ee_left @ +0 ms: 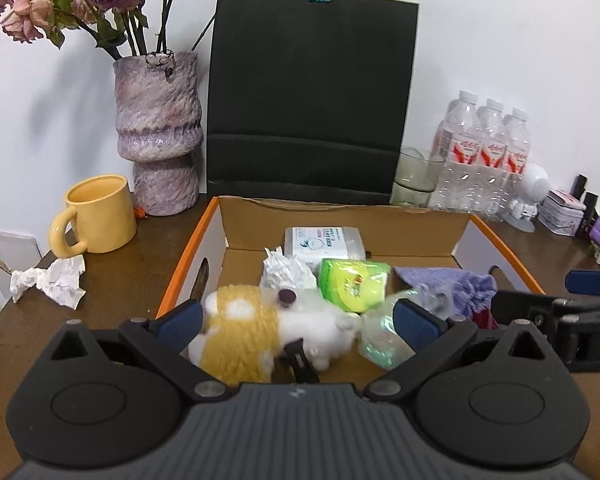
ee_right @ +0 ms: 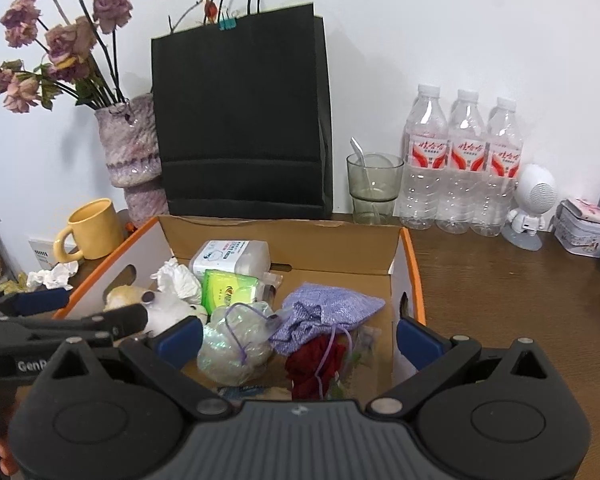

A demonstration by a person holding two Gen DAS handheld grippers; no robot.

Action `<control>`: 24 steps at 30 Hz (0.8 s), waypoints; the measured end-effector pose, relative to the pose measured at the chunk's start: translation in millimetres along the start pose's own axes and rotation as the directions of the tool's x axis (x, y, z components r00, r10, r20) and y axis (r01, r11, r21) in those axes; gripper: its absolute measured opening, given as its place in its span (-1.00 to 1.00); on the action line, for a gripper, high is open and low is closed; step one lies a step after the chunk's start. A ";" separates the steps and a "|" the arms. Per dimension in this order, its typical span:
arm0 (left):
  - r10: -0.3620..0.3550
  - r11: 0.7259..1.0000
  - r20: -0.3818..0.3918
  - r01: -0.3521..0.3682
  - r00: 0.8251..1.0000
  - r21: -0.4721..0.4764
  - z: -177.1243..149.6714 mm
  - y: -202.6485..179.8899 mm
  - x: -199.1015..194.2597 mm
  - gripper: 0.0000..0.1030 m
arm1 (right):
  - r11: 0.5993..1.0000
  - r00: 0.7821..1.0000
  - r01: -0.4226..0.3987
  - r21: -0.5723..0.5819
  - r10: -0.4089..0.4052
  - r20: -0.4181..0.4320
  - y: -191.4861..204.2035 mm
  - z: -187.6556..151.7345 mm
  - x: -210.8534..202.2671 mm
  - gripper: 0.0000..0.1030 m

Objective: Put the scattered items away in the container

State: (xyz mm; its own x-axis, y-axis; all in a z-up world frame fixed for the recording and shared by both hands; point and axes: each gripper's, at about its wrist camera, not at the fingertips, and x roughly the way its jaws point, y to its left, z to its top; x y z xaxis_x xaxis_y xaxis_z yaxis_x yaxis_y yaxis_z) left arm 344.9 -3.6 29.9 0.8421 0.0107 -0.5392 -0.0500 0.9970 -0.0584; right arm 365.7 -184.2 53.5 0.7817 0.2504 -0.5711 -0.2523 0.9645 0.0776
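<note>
The cardboard box (ee_left: 188,256) with an orange rim holds a wipes pack (ee_left: 324,242), a crumpled tissue (ee_left: 286,272), a green packet (ee_left: 354,284), a purple pouch (ee_left: 444,280) and a shiny plastic bag (ee_left: 384,336). My left gripper (ee_left: 298,320) hangs open over the box's near left part. A yellow and white plush toy (ee_left: 244,332) lies between its blue pads, slightly blurred. My right gripper (ee_right: 298,338) stands open above the box's (ee_right: 404,256) near side, over the shiny bag (ee_right: 232,348) and a red item (ee_right: 312,364), holding nothing. A crumpled paper (ee_left: 48,284) lies on the table left of the box.
Behind the box stand a black paper bag (ee_left: 312,100), a purple vase of dried roses (ee_left: 158,128) and a yellow mug (ee_left: 96,216). At the back right are a glass (ee_right: 374,188), three water bottles (ee_right: 460,168), a white robot figure (ee_right: 534,204) and a tin (ee_right: 584,232).
</note>
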 end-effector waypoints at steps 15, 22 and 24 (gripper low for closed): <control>0.003 1.000 -0.004 -0.003 1.000 0.005 -11.3 -7.5 -74.2 1.00 | 1.000 1.000 0.016 0.002 -0.016 0.025 9.4 -16.5 -78.7 1.00; 0.015 1.000 -0.009 -0.015 1.000 -0.023 -15.7 -2.5 -99.4 1.00 | 1.000 0.999 0.026 0.001 -0.026 0.029 17.3 -24.8 -106.6 1.00; 0.021 0.999 -0.020 -0.021 1.000 -0.032 -18.1 -1.8 -104.6 1.00 | 1.000 0.999 0.027 0.004 -0.027 0.026 19.1 -28.8 -111.6 1.00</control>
State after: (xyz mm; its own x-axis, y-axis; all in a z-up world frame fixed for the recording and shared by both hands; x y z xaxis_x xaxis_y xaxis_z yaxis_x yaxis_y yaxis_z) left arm 247.2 -7.9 71.3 0.8303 0.0296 -0.5566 -0.0852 0.9936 -0.0742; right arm 257.2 -196.1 95.2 0.8026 0.2261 -0.5519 -0.2286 0.9713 0.0655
